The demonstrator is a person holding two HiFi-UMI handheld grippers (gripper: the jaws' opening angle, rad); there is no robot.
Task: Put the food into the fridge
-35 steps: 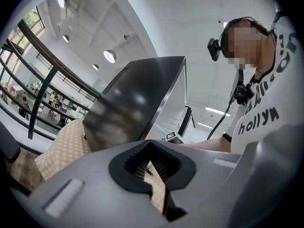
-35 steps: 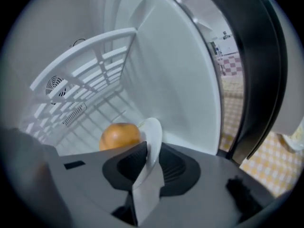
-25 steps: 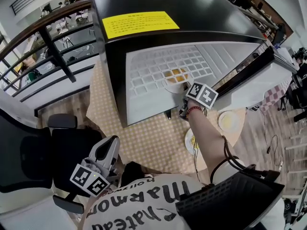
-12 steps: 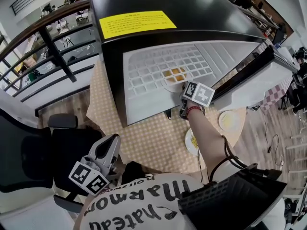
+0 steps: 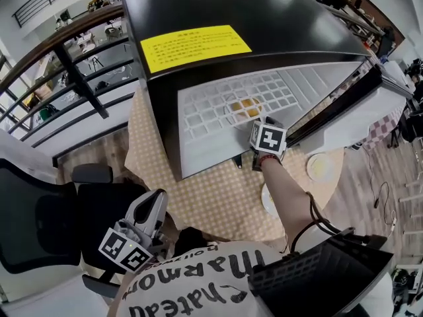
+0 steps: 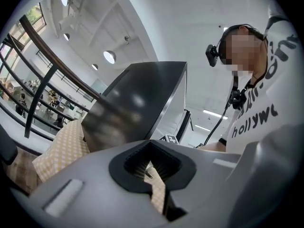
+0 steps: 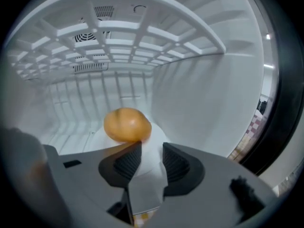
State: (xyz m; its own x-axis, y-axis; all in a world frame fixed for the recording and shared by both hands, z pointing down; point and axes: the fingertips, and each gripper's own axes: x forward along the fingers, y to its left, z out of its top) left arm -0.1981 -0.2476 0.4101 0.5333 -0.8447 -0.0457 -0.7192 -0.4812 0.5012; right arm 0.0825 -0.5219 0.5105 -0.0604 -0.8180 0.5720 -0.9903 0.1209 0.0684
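In the head view the black fridge [image 5: 264, 18] stood open on the bench [image 5: 198, 190], which was covered in a beige dotted cloth. The right gripper [image 5: 264, 134] reached in under the white grid shelf [image 5: 218, 107], where yellow food showed through the grid. The left gripper [image 5: 152, 203] hung low near the person's body, well apart from the fridge. Two more white plates of yellow food [image 5: 322, 167] waited on the bench beside the person's right arm. In the left gripper view the left gripper [image 6: 151, 158] had its jaws drawn together at the tips with nothing between them, and it pointed level toward the fridge's dark side [image 6: 137, 99]. In the right gripper view the right gripper [image 7: 152, 160] had just been opening and stood wide. The rim of a white round plate [image 7: 156, 139] lay between its jaws but looked no longer pinched. A round orange-brown bun [image 7: 127, 125] sat on that plate on the fridge floor. This looked like the release step for one dish. The next move would call for drawing the right gripper straight back, clear of the rim, without nudging the plate, before fetching another plate from the bench.
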